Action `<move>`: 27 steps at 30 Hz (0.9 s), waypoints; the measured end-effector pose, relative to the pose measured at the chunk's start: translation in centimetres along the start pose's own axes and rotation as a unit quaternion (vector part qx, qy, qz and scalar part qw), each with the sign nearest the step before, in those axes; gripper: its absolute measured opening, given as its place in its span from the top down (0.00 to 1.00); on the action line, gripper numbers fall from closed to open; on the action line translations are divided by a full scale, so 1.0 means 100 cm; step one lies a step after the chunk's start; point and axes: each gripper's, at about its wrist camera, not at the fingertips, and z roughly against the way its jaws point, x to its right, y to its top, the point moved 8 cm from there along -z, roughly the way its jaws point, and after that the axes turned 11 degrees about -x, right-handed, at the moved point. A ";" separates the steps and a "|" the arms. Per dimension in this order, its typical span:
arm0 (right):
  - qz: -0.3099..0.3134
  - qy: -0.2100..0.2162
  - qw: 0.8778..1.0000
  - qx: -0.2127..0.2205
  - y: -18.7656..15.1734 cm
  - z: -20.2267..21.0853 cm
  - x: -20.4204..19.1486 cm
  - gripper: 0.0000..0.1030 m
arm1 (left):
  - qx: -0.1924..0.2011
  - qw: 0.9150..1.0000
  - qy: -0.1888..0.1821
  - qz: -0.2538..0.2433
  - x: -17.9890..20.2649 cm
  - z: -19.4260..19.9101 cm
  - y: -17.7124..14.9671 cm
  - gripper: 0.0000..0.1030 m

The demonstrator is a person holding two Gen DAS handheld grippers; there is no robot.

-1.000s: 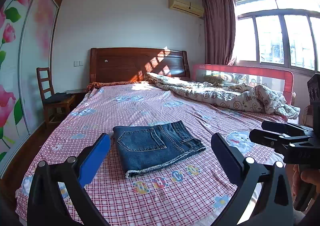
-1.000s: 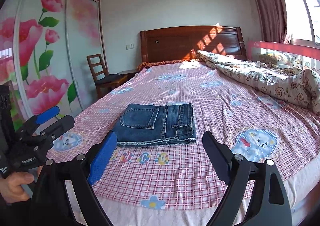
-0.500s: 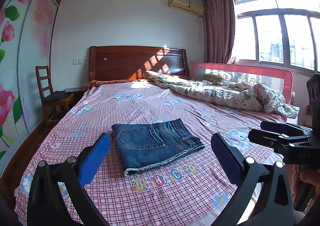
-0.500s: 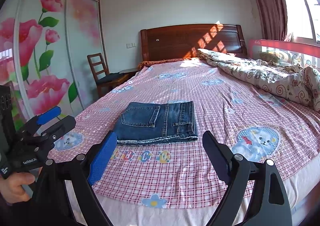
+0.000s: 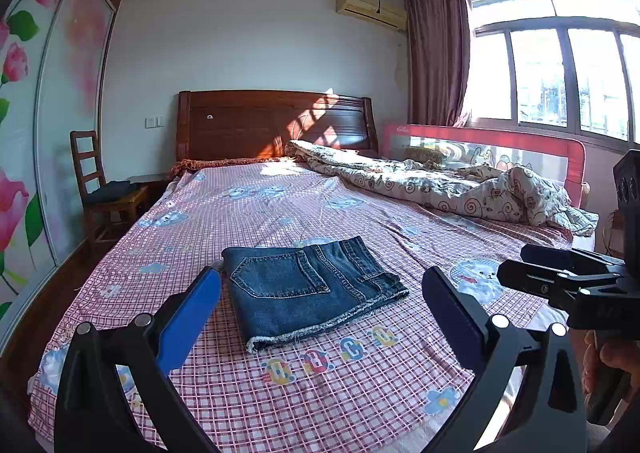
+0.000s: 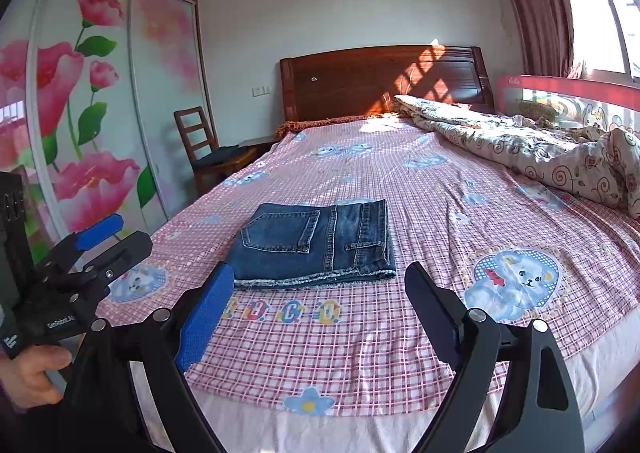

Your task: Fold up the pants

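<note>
The pants [image 5: 308, 285] lie folded into a compact, squarish denim packet on the bed [image 5: 360, 385], toward the foot end and near its middle; a back pocket faces up, the frayed hems lie stacked along the packet's near edge, and the layers sit flat with no leg trailing out; seen from the right wrist the packet [image 6: 316, 245] looks squared, its sides roughly parallel to the bed's foot edge [image 6: 360, 425]. Judged from this, the folding looks done, or all but done; what could be left is at most a smoothing pat or carrying the packet off, and nothing in view says either is wanted.

The left gripper [image 5: 320, 309] hovers short of the packet with its jaws released and wide, nothing between them, the blue pad at about 9 o'clock of the packet's near corner and apart from the cloth; the right gripper [image 6: 320, 309] likewise stands off at the packet's 6 o'clock, jaws spread and empty. Each gripper shows at the edge of the other's view, held by a hand [image 6: 32, 377].

Farther out, a rumpled quilt [image 5: 460, 189] lies along the bed at 2 o'clock, well apart from the pants; the headboard [image 5: 276, 125] is at 12 o'clock; a chair [image 5: 104, 189] stands beside the bed at 10 o'clock.
</note>
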 end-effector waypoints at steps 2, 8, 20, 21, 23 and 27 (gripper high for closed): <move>0.000 0.001 1.000 -0.001 0.000 0.000 -0.001 0.16 | 0.000 1.000 0.000 0.000 0.000 0.000 0.000 0.02; 0.002 0.002 1.000 -0.001 0.000 0.000 -0.001 0.16 | -0.007 1.000 -0.002 -0.002 0.000 -0.002 -0.001 0.02; 0.015 -0.005 1.000 -0.011 -0.003 -0.004 -0.005 0.16 | -0.016 1.000 0.019 0.009 0.003 -0.004 -0.002 0.02; 0.017 -0.005 1.000 -0.012 -0.003 -0.004 -0.005 0.16 | -0.025 1.000 0.008 0.010 0.004 -0.006 -0.004 0.02; 0.019 -0.006 1.000 -0.012 -0.002 -0.005 -0.006 0.16 | -0.033 0.999 0.001 0.010 0.005 -0.008 -0.007 0.02; 0.023 -0.007 1.000 -0.015 -0.004 -0.006 -0.006 0.16 | -0.041 0.999 -0.021 0.009 0.010 -0.009 -0.011 0.02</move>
